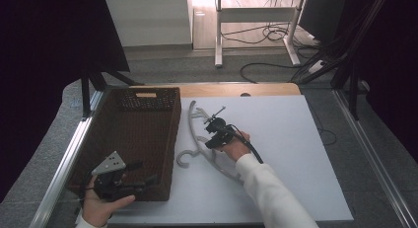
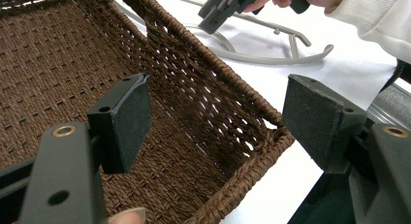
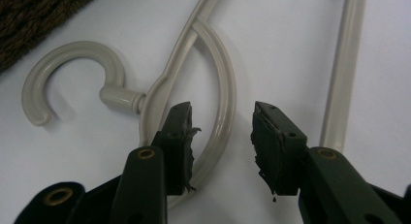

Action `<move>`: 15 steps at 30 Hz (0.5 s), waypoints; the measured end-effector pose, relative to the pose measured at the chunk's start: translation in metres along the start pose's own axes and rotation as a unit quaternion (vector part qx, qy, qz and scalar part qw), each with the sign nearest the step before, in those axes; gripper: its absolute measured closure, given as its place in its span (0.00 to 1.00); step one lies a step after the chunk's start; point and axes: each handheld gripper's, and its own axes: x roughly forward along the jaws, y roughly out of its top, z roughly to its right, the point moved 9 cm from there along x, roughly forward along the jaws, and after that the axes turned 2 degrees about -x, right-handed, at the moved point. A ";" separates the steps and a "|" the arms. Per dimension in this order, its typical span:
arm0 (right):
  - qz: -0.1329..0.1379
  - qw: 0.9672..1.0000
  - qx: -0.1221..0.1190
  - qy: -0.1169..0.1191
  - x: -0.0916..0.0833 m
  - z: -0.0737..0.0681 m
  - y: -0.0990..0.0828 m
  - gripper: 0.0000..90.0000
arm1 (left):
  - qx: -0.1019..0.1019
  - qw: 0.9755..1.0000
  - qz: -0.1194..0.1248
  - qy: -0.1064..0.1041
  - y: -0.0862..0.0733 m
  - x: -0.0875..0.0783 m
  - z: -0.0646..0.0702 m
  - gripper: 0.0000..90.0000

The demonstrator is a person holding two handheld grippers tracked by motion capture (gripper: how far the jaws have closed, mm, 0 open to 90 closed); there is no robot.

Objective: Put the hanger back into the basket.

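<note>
A beige plastic hanger (image 1: 196, 135) lies flat on the white table, its hook (image 3: 72, 54) curling toward the basket. My right gripper (image 1: 210, 143) points down over the hanger's neck. In the right gripper view its jaws stand apart on either side of the hanger's inner curved bar (image 3: 224, 88), and the pads do not press on it. My left gripper (image 1: 146, 172) hovers at the near right corner of the brown woven basket (image 1: 175, 124), open and holding nothing. The left gripper view shows the basket wall (image 2: 203, 78) between its jaws and the right gripper (image 2: 212, 16) above the hanger (image 2: 271, 59).
The basket stands at the table's left side, and what shows of its inside holds nothing. White tabletop (image 1: 286, 154) stretches to the right of the hanger. Metal rails run along both table sides. Beyond the far edge are a desk frame and cables on the floor.
</note>
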 end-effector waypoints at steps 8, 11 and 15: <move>-0.028 1.000 0.000 -0.011 0.013 -0.001 -0.001 0.77 | 0.000 1.000 0.002 0.001 0.000 -0.001 -0.001 0.29; -0.033 0.999 0.001 -0.018 0.015 0.000 -0.002 0.84 | 0.001 1.000 0.002 0.001 0.000 -0.001 -0.001 0.29; -0.037 0.999 0.013 -0.019 0.015 -0.001 0.000 0.85 | 0.003 1.000 0.000 0.003 -0.001 0.000 0.000 0.29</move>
